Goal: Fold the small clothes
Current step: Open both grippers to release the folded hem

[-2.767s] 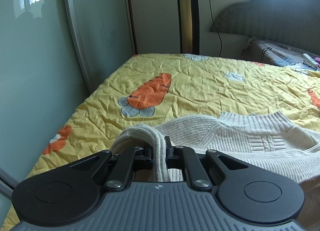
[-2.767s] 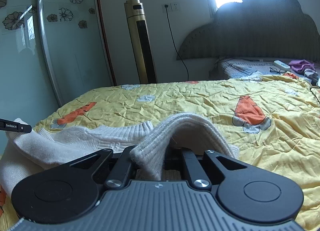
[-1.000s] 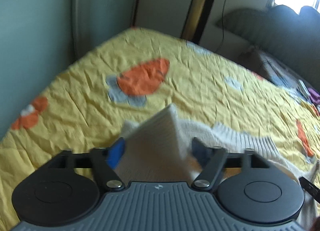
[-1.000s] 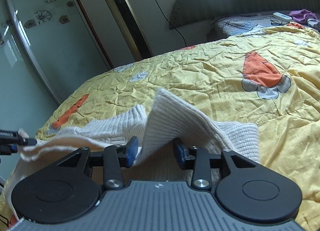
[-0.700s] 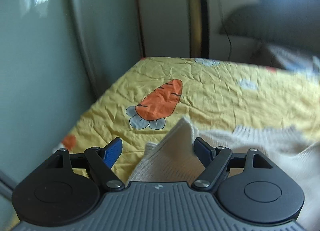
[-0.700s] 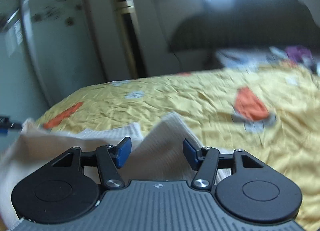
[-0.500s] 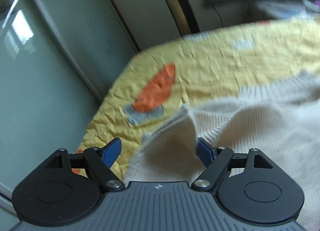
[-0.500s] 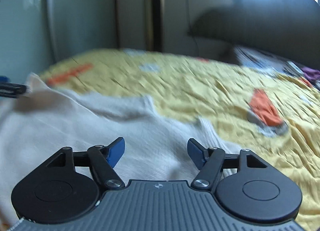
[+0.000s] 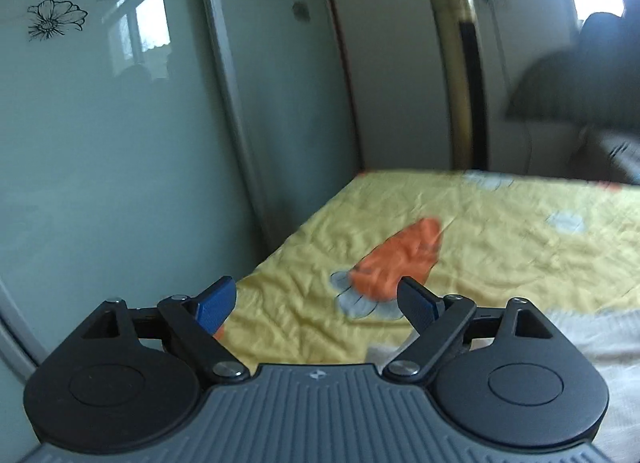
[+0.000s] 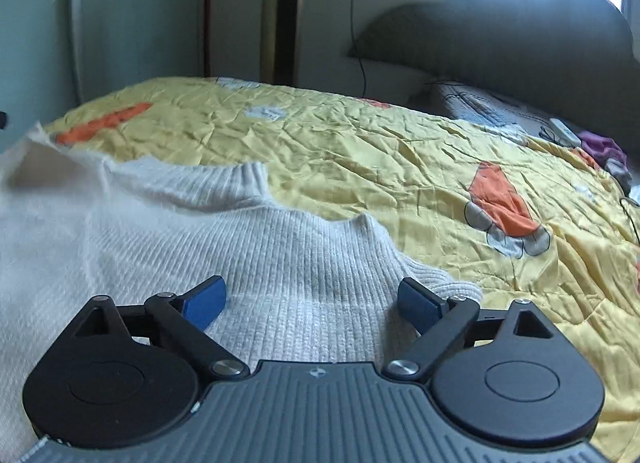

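Yellow bedspread (image 10: 360, 143) bears the sweater (image 10: 280, 263) under opening right tongs (image 10: 312, 301).

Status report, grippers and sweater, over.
Left gripper and right gripper opening, nothing pinched. Sweater flat on bed. Nothing in the way.

Cream sweater (image 10: 280, 255) lying flat on the yellow bedspread (image 10: 400, 151), right gripper (image 10: 312, 301) opening above it, nothing pinched.
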Action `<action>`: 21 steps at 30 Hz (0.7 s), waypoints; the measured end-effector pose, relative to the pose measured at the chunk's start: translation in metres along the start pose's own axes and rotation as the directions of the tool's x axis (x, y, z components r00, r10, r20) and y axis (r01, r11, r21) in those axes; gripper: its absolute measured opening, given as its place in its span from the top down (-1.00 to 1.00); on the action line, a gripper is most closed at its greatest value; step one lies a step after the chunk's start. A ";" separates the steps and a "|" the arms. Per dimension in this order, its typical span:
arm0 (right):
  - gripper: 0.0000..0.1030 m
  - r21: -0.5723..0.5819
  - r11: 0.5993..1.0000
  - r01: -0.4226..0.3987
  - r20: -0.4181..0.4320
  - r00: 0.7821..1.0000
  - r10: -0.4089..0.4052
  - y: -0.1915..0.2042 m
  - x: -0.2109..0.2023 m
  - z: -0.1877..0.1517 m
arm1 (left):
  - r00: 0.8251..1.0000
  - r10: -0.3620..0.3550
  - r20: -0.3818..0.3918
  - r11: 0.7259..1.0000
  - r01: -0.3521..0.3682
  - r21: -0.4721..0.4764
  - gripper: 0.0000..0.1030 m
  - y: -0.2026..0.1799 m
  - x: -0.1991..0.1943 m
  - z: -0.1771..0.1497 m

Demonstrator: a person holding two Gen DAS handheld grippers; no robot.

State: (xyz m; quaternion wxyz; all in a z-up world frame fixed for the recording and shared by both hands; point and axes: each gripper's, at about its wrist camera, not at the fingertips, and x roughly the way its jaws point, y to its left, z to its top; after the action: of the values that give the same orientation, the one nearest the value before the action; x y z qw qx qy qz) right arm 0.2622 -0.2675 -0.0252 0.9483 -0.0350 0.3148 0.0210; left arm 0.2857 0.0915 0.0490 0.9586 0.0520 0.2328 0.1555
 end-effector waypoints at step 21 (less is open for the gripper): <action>-0.97 0.040 0.999 0.003 0.066 0.998 -0.006 0.002 -0.056 -0.016 | 0.957 -0.163 -0.239 0.951 0.217 0.222 -0.72 -0.030 0.000 -0.059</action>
State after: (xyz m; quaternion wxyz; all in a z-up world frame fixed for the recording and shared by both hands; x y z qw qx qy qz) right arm 0.2077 -0.2675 -0.0042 0.9588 -0.0163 0.2833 0.0137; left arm 0.2661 0.0651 -0.0081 0.9239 0.1302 0.3578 0.0366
